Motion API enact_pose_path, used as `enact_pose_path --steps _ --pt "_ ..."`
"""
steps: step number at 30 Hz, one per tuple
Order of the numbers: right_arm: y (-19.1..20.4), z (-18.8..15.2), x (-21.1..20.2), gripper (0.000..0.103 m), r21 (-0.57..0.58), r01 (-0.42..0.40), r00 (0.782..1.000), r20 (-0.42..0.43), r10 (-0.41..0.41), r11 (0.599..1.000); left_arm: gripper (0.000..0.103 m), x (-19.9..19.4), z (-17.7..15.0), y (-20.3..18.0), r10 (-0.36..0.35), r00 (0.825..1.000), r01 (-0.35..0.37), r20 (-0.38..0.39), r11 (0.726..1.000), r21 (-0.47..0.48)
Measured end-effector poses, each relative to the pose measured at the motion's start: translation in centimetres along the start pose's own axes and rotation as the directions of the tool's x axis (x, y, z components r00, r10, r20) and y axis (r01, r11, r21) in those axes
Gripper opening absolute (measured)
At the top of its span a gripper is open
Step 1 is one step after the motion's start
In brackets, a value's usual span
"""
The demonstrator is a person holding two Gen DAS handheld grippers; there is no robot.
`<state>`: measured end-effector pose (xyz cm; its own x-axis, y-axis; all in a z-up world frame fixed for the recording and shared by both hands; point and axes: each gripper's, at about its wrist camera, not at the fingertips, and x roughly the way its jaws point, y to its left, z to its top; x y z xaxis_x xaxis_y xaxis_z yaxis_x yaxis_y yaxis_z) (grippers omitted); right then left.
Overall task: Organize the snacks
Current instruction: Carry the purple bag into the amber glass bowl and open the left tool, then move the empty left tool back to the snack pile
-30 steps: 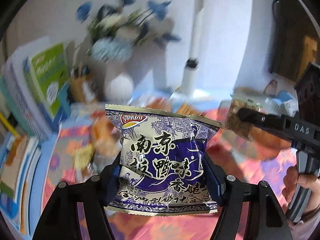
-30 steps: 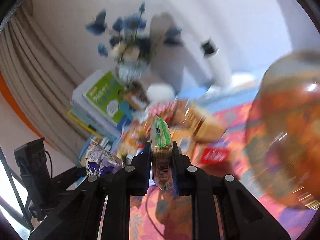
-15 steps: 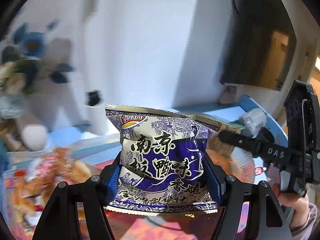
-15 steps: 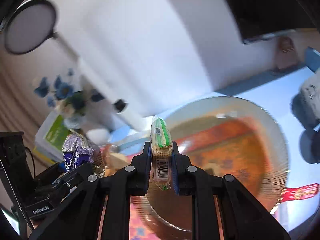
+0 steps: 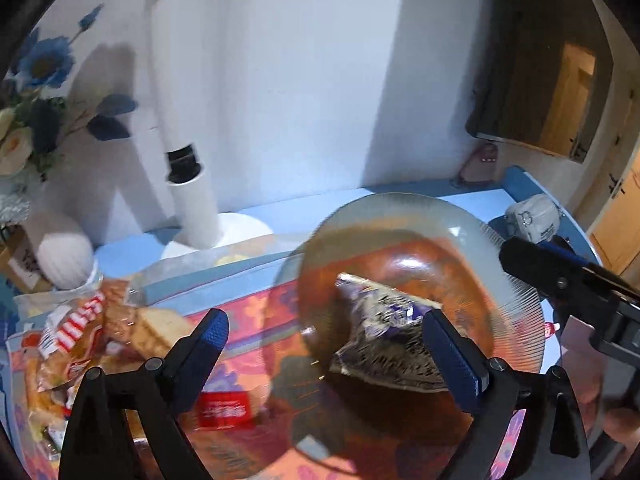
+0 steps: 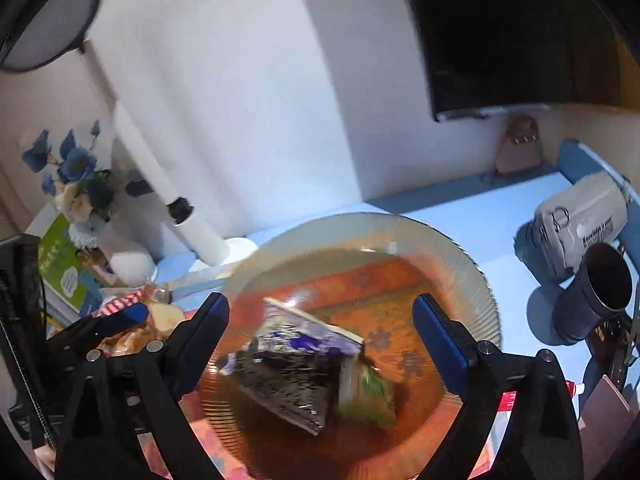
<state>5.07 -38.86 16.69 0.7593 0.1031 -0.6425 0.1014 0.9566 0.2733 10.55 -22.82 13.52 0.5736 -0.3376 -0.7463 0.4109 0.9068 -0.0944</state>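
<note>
Left wrist view: your left gripper is standing spread and empty, the purple packet lying tilted in the glass plate just ahead, toward its right finger. More snacks are sitting at the table's left edge.

Right wrist view: your right gripper is gaping over the plate too; the green packet is touching the purple one's right side. A cup is standing near the right edge.

The purple snack packet and the green-striped packet in the glass plate are motion-blurred, their print unreadable. At nine o'clock the flower bouquet is cut off by the left-wrist picture's edge. The right tongs run off at three o'clock.
</note>
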Motion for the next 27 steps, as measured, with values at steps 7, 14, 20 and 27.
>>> enact_pose_path --steps 7,14,20,27 --pt "7.2 -0.2 -1.1 0.094 -0.083 -0.059 0.997 0.043 0.063 0.995 0.096 -3.9 -1.3 5.7 0.084 0.996 -0.083 0.016 0.994 -0.065" --pt "15.0 -2.5 -1.8 0.101 -0.130 -0.176 0.979 0.084 0.187 0.976 0.100 -9.6 -3.7 14.8 0.268 0.962 -0.260 0.051 0.958 -0.126" --pt "22.0 -5.9 0.5 0.101 -0.161 -0.293 0.953 0.027 0.301 0.942 0.100 -12.2 -7.4 22.9 0.394 0.919 -0.385 0.010 0.903 -0.191" --pt "27.8 -11.9 6.0 0.101 -0.234 -0.246 0.969 -0.085 0.232 0.941 0.100 -10.9 -13.0 29.1 0.413 0.908 -0.414 -0.071 0.860 -0.299"
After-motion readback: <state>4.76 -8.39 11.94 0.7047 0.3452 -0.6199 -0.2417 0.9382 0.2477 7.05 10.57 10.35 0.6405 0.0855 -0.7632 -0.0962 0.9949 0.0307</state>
